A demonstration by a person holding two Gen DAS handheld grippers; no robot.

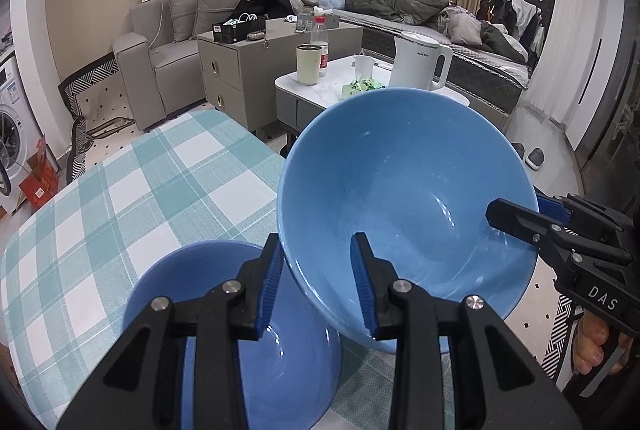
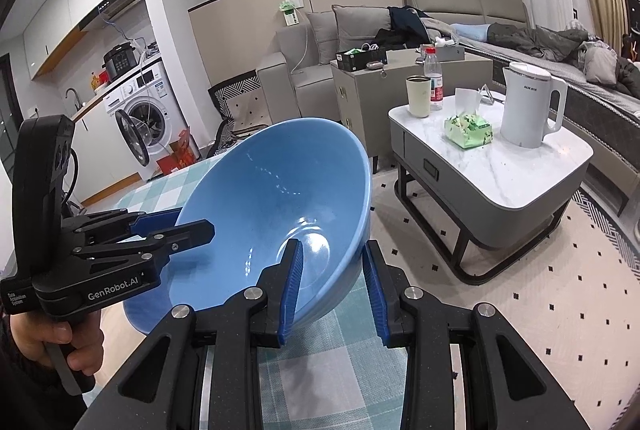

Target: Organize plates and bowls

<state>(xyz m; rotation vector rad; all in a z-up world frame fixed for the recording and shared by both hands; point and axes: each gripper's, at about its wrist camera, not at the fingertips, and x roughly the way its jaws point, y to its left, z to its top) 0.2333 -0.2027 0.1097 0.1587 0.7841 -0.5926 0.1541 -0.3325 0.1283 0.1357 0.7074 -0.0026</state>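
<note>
A large blue bowl hangs tilted above the table, gripped by both tools at opposite sides of its rim. My left gripper is shut on the rim, one pad inside the bowl and one outside. My right gripper pinches the other side the same way. Under it, a smaller blue bowl rests upright on the teal checked tablecloth. The large bowl and my fingers hide part of that smaller bowl.
Beyond the table edge stands a white coffee table with a kettle, a green tissue pack, a cup and a bottle. A grey cabinet, a sofa and a washing machine lie farther back. Hands hold both tool handles.
</note>
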